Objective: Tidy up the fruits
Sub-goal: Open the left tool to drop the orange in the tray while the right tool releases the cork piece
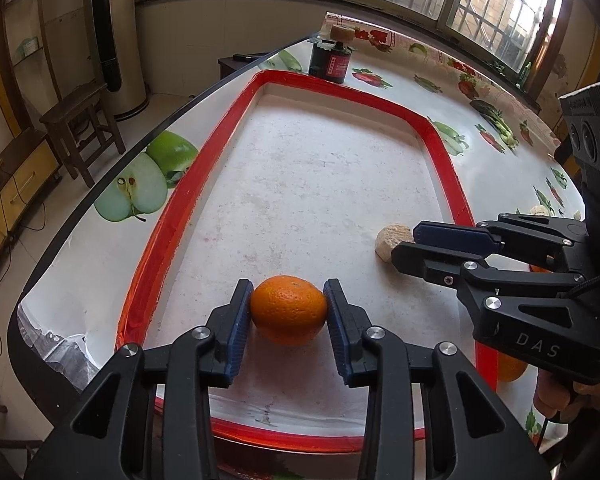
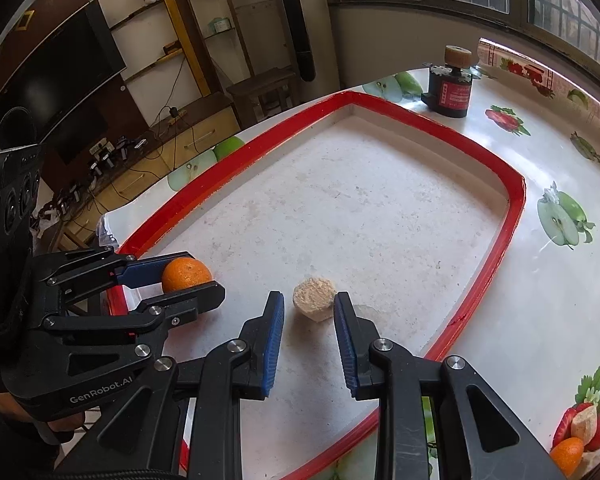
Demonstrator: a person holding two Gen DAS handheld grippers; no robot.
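An orange (image 1: 289, 309) sits between the blue pads of my left gripper (image 1: 288, 300), which is shut on it, low over the white floor of the red-rimmed tray (image 1: 168, 216). The right wrist view shows the same orange (image 2: 186, 274) in the left gripper (image 2: 190, 278). A beige round fruit piece (image 2: 314, 298) lies on the tray floor. My right gripper (image 2: 309, 304) is open around it, with a gap at the left pad. It shows in the left wrist view (image 1: 410, 242) beside the beige piece (image 1: 392, 240).
A black jar (image 1: 329, 60) with a beige lid stands beyond the tray's far rim. Another orange (image 2: 566, 456) and a beige chunk (image 2: 584, 424) lie on the fruit-print tablecloth right of the tray. The table edge runs along the left; a wooden stool (image 1: 82, 128) stands beyond it.
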